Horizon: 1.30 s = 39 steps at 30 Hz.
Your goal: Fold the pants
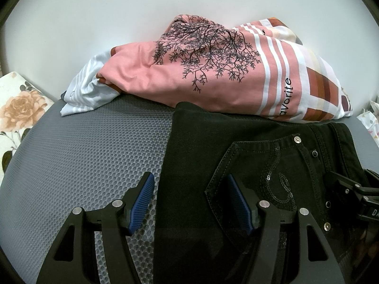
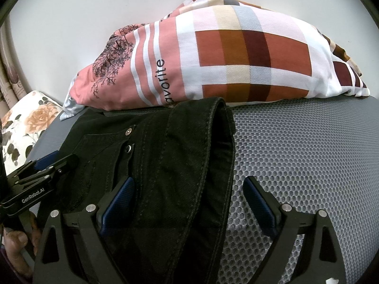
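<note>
Black denim pants (image 1: 196,165) lie folded on a grey mesh mat (image 1: 94,153), back pocket with sequins facing up. My left gripper (image 1: 189,189) is open, its blue pads straddling the pants' left edge. In the right wrist view the pants (image 2: 184,161) show their waistband end with a raised fold. My right gripper (image 2: 189,196) is open, its jaws either side of that band near the pants' right edge. The left gripper's body (image 2: 42,177) shows at the far left there, and the right one's body (image 1: 350,189) at the right in the left wrist view.
A pink and plaid pillow (image 1: 225,71) with a tree print lies just behind the pants, touching them; it also shows in the right wrist view (image 2: 225,54). A floral cushion (image 1: 19,108) sits at the left edge. A white wall stands behind.
</note>
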Each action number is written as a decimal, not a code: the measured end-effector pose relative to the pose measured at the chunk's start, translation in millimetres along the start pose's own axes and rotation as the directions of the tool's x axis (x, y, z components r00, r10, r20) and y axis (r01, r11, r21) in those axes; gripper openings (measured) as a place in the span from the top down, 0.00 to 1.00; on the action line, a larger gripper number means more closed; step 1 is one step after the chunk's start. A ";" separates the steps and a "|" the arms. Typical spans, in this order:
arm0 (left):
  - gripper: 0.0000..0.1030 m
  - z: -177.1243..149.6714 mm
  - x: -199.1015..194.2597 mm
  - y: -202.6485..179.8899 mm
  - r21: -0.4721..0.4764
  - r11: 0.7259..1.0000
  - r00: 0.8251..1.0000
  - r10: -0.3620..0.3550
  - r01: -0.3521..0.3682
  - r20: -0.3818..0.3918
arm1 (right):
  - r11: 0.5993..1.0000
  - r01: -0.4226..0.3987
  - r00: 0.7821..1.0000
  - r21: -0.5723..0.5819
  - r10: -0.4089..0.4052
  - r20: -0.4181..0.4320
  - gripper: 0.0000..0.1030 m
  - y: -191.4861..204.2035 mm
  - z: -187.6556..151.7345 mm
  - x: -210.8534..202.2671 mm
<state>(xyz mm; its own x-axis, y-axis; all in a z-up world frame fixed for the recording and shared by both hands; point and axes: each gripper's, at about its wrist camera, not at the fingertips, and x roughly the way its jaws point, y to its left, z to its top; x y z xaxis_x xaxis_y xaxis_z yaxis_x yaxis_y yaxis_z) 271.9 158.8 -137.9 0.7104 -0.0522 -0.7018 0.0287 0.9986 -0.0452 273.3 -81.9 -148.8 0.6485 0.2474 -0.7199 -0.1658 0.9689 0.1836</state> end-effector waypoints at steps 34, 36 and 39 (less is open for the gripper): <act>0.07 -5.2 -23.4 -6.3 0.028 0.995 0.991 0.097 -0.100 0.091 | 0.996 0.089 0.992 -0.015 -0.088 0.087 0.05 9.1 -9.7 -35.4; 0.07 -11.5 -35.4 -12.7 0.056 0.988 0.983 0.138 -0.145 0.118 | 0.997 0.071 0.992 -0.023 -0.068 0.103 0.05 12.0 -14.2 -49.4; 0.07 -18.6 -55.5 -22.6 0.081 0.983 0.979 0.152 -0.165 0.138 | 0.999 0.041 0.990 -0.035 -0.036 0.137 0.05 14.1 -24.8 -77.5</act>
<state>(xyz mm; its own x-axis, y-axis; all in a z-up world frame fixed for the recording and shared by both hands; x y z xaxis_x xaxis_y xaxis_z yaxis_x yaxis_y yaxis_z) 218.8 138.9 -111.2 0.7966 0.1027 -0.5958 -0.0317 0.9912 0.1285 202.3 -87.4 -107.0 0.7496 0.2102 -0.6276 -0.1651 0.9776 0.1302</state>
